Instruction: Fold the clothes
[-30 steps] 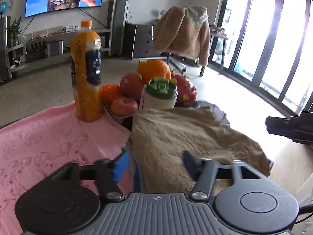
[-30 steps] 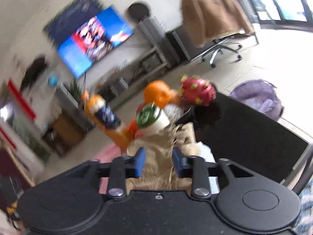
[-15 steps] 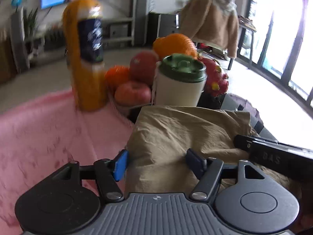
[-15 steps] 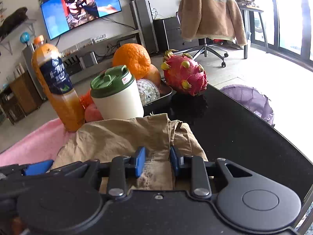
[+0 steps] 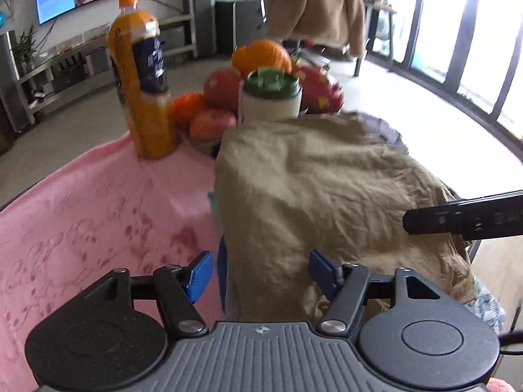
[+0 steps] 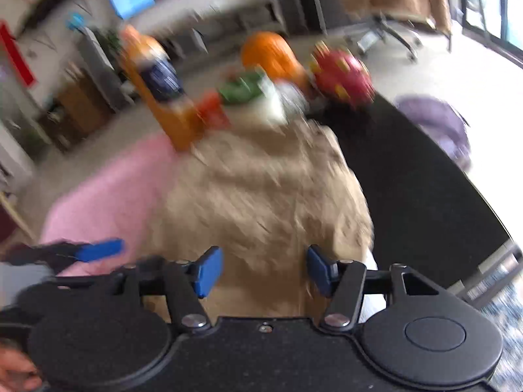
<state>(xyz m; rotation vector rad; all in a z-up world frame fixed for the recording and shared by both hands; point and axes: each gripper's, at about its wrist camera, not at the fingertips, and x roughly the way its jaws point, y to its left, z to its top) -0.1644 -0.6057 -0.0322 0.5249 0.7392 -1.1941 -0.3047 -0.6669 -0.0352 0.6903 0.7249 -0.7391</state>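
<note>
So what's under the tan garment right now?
The tan garment overlaps the pink cloth at its left edge. A blue strip and pale patterned fabric peek out beneath it; the rest underneath is covered.

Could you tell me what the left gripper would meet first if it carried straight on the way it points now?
Most likely the tan garment: the left gripper points down at its near edge, jaws closing slightly with cloth between but unpinched. Depth is unclear.
</note>
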